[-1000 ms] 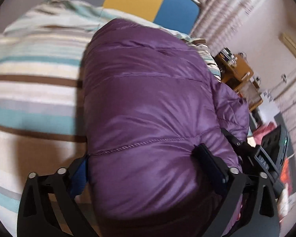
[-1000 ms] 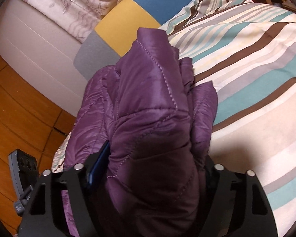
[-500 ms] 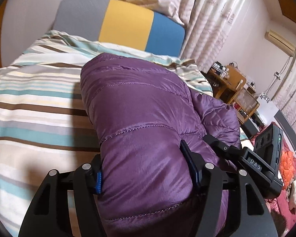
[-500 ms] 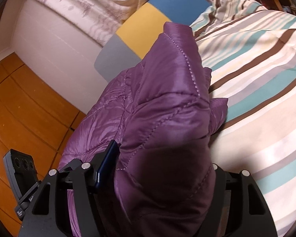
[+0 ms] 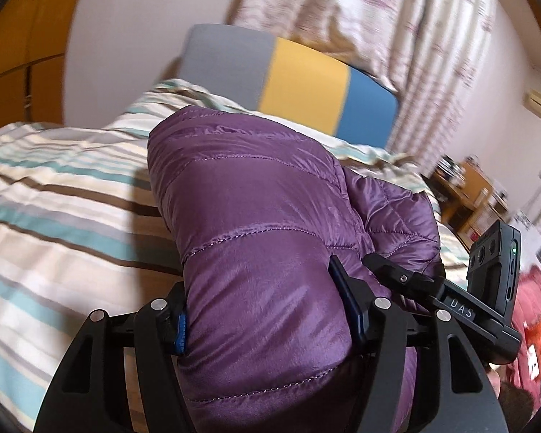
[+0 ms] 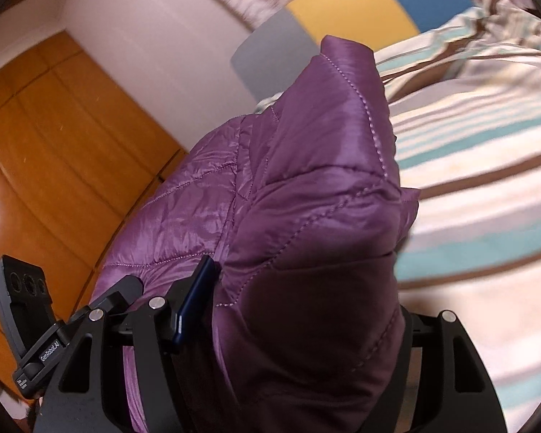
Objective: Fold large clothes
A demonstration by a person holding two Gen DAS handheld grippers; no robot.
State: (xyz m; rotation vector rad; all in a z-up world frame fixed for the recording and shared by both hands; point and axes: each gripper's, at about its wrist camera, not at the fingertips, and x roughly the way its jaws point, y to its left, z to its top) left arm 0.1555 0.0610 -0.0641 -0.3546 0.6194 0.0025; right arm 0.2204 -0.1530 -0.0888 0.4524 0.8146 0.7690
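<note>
Left gripper (image 5: 267, 306): fingers (image 5: 346, 296) part-way apart, clamped on a thick fold of the purple quilted puffer jacket (image 5: 256, 209); padding bulges out between them.
Right gripper (image 6: 292, 321): same stance, fingers (image 6: 194, 296) part-way apart and pressed into another bunched edge of the jacket (image 6: 306, 187); its far finger is hidden behind the cloth.
Jacket sits between both grippers, front part raised, the rest trailing onto the striped bed cover (image 5: 54, 202) beyond; whether the far end rests fully on the bed I cannot tell.
Handling, by judgement: light, soft, springy fill; shiny shell likely slippery, so thin pinches may creep out; better to take hold deep on a stitched seam or hem, through several layers; trapped air will push folds open.
Beyond the jacket: grey-yellow-blue headboard (image 5: 306, 79); patterned curtain (image 5: 396, 29) behind it.
</note>
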